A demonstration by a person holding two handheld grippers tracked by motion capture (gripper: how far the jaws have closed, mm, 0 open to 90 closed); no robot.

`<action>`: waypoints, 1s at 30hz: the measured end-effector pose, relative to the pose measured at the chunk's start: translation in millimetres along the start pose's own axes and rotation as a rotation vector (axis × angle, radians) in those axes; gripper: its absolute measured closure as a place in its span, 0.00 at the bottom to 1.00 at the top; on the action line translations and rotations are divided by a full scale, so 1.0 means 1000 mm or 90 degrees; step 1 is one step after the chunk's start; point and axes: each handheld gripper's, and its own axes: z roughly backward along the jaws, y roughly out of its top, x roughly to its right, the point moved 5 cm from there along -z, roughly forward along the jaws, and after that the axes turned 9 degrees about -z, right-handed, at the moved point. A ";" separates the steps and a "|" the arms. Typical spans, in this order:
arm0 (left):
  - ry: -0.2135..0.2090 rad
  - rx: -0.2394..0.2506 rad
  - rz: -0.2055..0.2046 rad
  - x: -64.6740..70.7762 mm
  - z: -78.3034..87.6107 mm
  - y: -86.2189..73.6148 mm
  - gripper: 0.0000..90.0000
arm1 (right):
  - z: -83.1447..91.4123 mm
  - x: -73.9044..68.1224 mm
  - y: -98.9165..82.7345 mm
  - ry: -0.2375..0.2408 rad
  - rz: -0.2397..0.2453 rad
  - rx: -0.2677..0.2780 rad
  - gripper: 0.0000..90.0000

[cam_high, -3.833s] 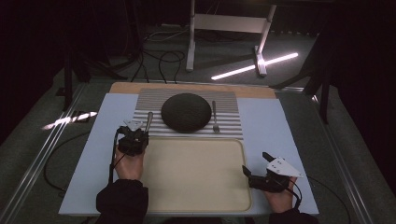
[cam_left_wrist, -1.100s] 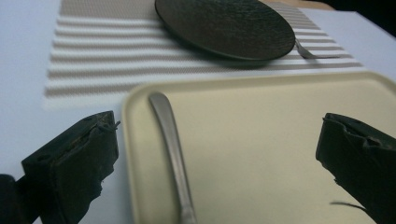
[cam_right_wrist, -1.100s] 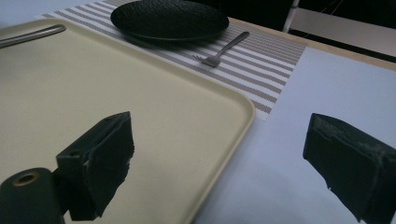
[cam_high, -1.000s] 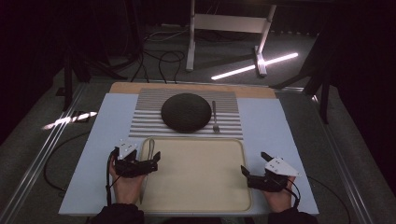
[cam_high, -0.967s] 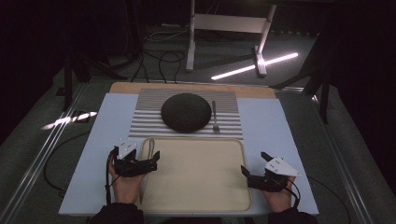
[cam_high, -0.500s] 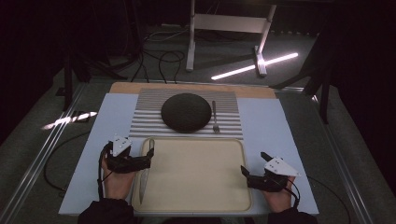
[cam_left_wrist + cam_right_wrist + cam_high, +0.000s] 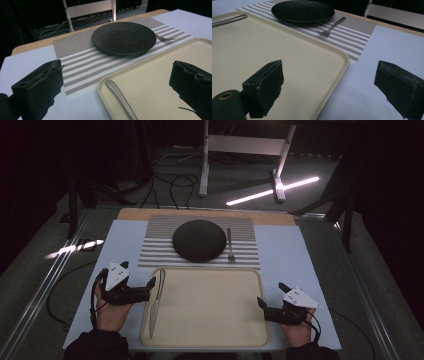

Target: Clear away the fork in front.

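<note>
- The knife (image 7: 155,297) lies lengthwise on the tray (image 7: 210,306), along its left rim.
- The left gripper (image 7: 146,288) has its jaws apart, holding nothing, just left of the knife; in its own view the handle (image 7: 121,98) lies between the jaws.
- The right gripper (image 7: 261,307) sits at the tray's right rim, jaws apart and empty, well apart from the knife.

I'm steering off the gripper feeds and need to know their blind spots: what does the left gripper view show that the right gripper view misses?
Left gripper view: the knife lies close ahead on the tray's near corner, its far end pointing forward between the open jaws.
Right gripper view: the tray's other corner runs between the open jaws, with bare blue table cover alongside.
Both: cream tray, black plate, fork, striped mat.
</note>
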 end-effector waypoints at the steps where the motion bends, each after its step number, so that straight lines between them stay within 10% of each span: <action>1: -0.003 -0.001 -0.003 -0.001 0.001 -0.001 0.00 | 0.000 0.000 0.000 0.000 0.000 -0.001 0.09; 11: 0.001 -0.002 0.022 -0.010 -0.001 -0.034 0.00 | 0.003 0.000 0.003 -0.002 -0.014 0.003 0.09; 30: 0.015 -0.002 0.053 -0.017 0.002 -0.051 0.00 | -0.001 -0.004 0.016 0.003 -0.028 -0.014 0.08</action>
